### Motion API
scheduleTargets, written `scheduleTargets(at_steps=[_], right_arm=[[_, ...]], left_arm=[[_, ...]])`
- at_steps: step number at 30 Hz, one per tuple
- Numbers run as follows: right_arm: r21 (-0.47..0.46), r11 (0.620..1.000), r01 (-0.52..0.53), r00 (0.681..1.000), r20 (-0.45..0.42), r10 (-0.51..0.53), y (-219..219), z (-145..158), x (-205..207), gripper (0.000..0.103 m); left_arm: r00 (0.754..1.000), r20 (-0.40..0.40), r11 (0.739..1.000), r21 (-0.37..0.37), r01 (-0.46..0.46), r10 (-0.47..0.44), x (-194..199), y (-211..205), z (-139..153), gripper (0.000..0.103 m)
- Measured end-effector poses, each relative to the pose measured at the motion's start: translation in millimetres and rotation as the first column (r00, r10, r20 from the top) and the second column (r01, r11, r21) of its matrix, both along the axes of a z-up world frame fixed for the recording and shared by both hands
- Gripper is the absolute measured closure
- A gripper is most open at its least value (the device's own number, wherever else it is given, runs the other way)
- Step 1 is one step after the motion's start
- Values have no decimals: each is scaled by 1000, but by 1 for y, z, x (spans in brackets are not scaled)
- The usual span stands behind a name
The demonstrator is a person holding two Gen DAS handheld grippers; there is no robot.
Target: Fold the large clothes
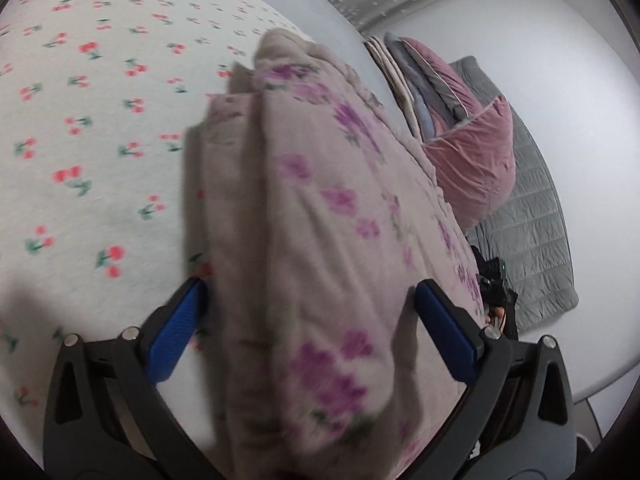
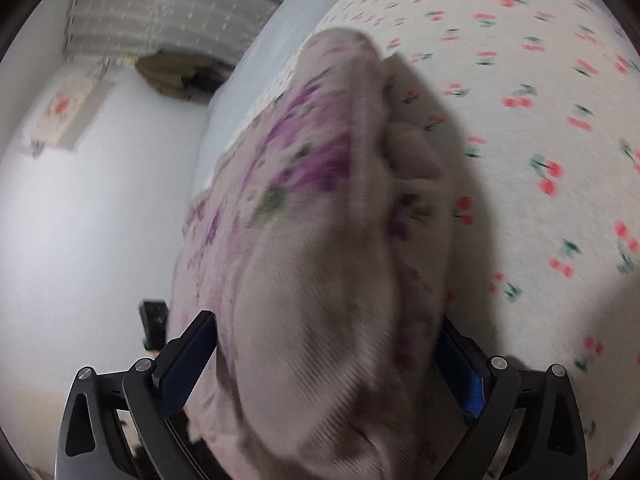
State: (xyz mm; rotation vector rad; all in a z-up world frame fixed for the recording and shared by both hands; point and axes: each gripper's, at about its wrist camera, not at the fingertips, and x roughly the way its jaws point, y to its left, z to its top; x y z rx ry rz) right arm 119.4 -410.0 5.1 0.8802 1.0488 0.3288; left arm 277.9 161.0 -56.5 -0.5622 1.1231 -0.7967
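Note:
A thick folded bundle of pale pink cloth with purple flowers [image 1: 320, 220] lies on a bed with a white cherry-print sheet [image 1: 80, 120]. My left gripper [image 1: 308, 296] straddles the bundle's near end, its blue pads [image 1: 176, 336] pressing the thick folds from both sides. In the right wrist view the same bundle [image 2: 320, 260] fills the middle, and my right gripper [image 2: 328, 328] clamps it between its blue pads [image 2: 188, 364]. The sheet [image 2: 520, 100] lies to the right. Both views are motion-blurred.
A pile of folded bedding, pink and grey [image 1: 460, 128], lies on a grey quilted mat [image 1: 532, 240] on the floor beside the bed. White wall and starred curtain [image 2: 160, 8] stand behind. A dark object [image 2: 154, 320] sits on the floor.

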Motion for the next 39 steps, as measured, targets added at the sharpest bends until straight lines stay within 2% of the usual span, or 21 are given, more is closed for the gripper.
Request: scheduleTargets(at_steps=[2,5,6,7,8,10,13,16,21,23,27,31,34,39], right_arm=[[-35,999,-33,999,-18,32,11,2,12,1],[-53,998,-32,999,-36,30,16,4,22,1],[-53,998,-18,999,-35,16,15,5,22,2],[-53,999,-4,1000,-27,2,15,6,21,11],[-55,998,4,1000,-20,-5,16,8,20,16],[-62,998,32,999,8,-31,17,14,15,34],[-108,992,60,996,74,-52,21,35,5,48],[-131,989,70,986,160,-49,32,68,-2,54],[-169,984,57,957,289,-6,62,124,-4,57],[-176,984,36,952,307,20,77,138,0,58],[-199,980,-22,940,328,88,119,157,24,59],[-180,979,-94,922,356,154,172,169,54,59],[-163,975,-148,906,372,200,215,177,80,59],[-155,959,-239,885,372,281,287,180,128,59]], left_arm=[[1000,3,1000,8,23,-23,1,-14,2,0],[1000,-18,999,35,-19,19,1,-20,6,4],[999,-25,998,48,-42,44,1,-21,7,15],[997,-33,996,63,-66,69,-2,-21,9,25],[996,-33,994,69,-83,86,-2,-23,11,31],[992,-24,991,54,-120,121,-9,-20,19,52],[986,0,986,27,-164,164,-15,-16,41,65],[986,44,986,28,-164,163,-22,-19,67,69],[979,154,990,22,-141,136,-40,-17,118,70],[967,213,987,49,-156,142,-47,-10,139,70],[944,275,975,69,-210,183,-52,4,168,70],[913,318,953,80,-293,254,-55,11,175,70],[889,329,930,77,-360,317,-51,10,158,70],[846,337,882,83,-464,413,-74,80,154,70]])
